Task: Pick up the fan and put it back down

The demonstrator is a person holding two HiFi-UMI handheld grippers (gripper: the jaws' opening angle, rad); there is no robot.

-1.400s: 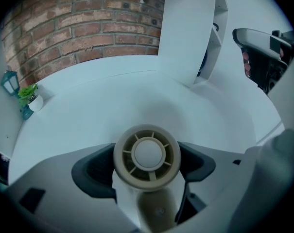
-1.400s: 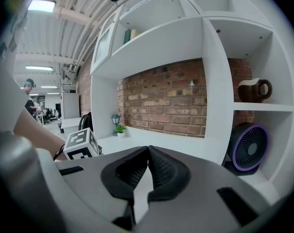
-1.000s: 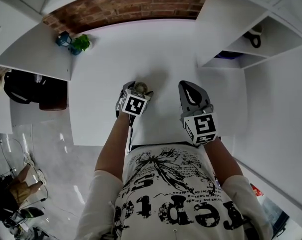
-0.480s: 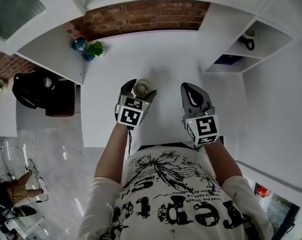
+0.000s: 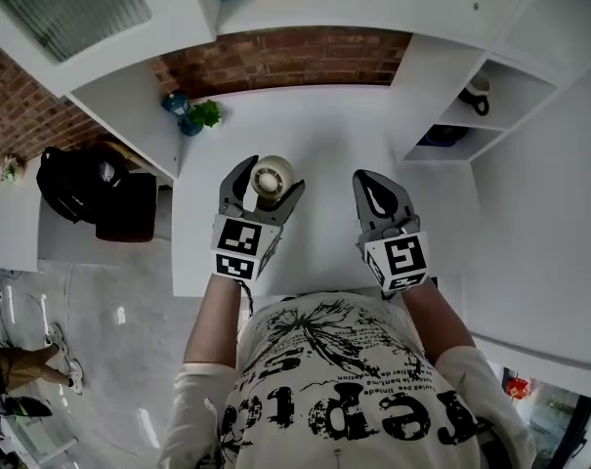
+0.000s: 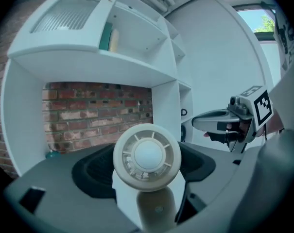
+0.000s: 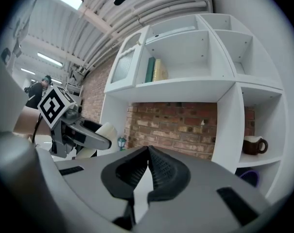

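Clasping a round cream fan (image 5: pixel 273 177), the left gripper (image 5: pixel 267 186) hung over a white desk (image 5: pixel 324 135); right gripper (image 5: pixel 369 180) clenched, empty

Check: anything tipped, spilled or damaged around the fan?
Nothing stands out. The small cream round fan is held between the left tongs, looking intact; the white desk shows no spill, and the right tongs are shut and empty.

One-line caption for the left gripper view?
Left gripper holds a round cream fan facing the camera; right gripper shut beside, brick-backed white shelves behind.
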